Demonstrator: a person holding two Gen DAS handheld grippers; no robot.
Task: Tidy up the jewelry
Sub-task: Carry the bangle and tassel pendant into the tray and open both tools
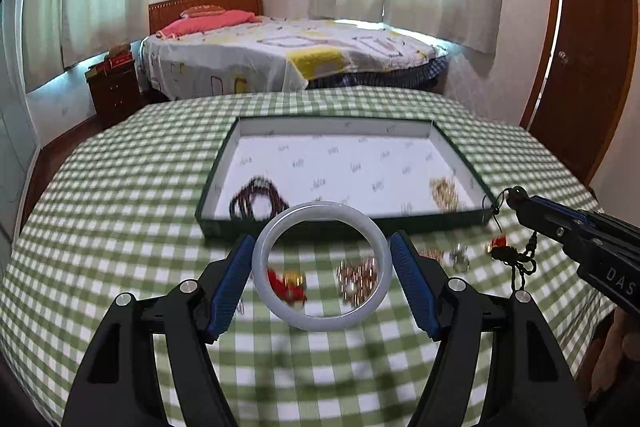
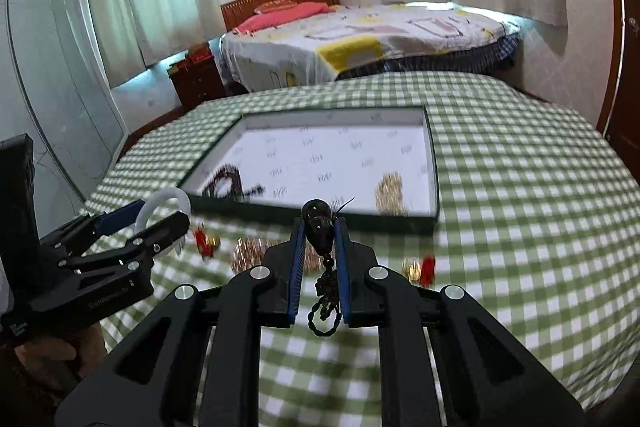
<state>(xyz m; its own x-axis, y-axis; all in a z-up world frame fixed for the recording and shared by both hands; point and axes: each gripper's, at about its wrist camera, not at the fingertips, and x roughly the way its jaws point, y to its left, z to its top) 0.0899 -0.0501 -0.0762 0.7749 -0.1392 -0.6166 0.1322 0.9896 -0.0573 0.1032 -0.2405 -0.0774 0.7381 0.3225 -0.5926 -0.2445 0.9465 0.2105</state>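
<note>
My left gripper (image 1: 322,251) is shut on a pale jade bangle (image 1: 264,251) and holds it above the green checked tablecloth, just in front of the tray. My right gripper (image 2: 320,227) is shut on a dark gourd pendant (image 2: 318,223) whose knotted black cord (image 2: 326,301) hangs down between the fingers. The dark-rimmed white tray (image 1: 340,223) holds a dark bead bracelet (image 1: 256,201) at its near left and gold jewelry (image 1: 444,193) at its near right. The right gripper also shows in the left wrist view (image 1: 516,197), the left gripper in the right wrist view (image 2: 160,217).
Loose pieces lie on the cloth in front of the tray: a red-and-gold charm (image 2: 206,241), a rose-gold bead cluster (image 2: 248,255), another red-and-gold charm (image 2: 420,269) and a silver piece (image 1: 460,257). A bed (image 1: 280,55) stands beyond the table.
</note>
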